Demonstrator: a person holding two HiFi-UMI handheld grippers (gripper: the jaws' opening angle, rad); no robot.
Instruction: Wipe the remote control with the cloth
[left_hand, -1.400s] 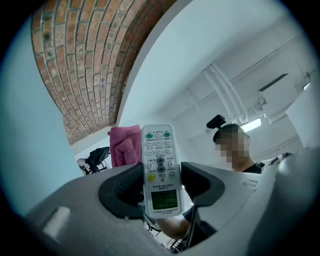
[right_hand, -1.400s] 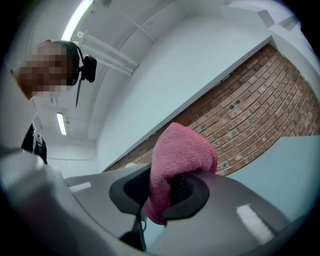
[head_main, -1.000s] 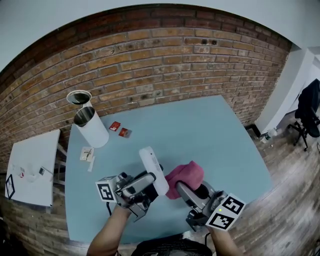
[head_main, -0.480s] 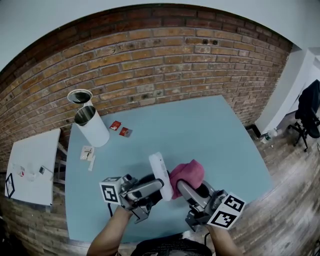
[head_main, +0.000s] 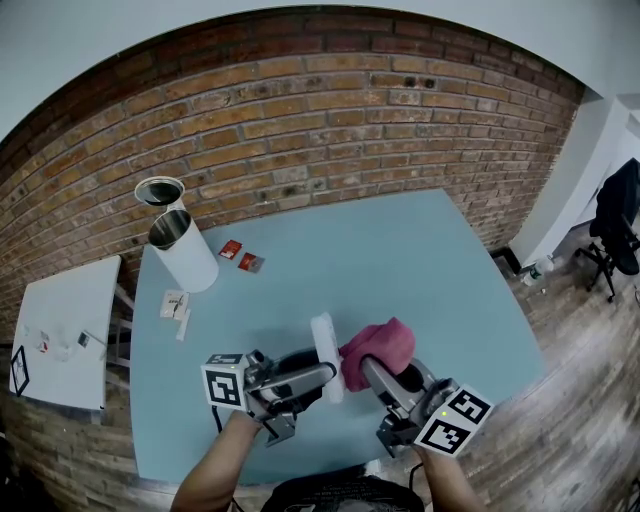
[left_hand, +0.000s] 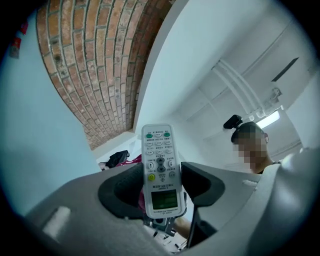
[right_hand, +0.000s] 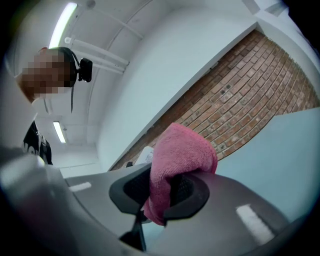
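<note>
Centrally, the white remote control (head_main: 324, 352) is held upright above the blue desk (head_main: 400, 250), its lower end clamped in the left gripper (left_hand: 161, 187). Just beside its right edge, the right gripper (right_hand: 169, 192) pinches a folded pink cloth (head_main: 378, 343).

Grey left tool (head_main: 320, 373), grey right tool (head_main: 370, 368), black-and-white square-marker cube (head_main: 224, 383) on each, black textured pads (right_hand: 187, 187)
</note>
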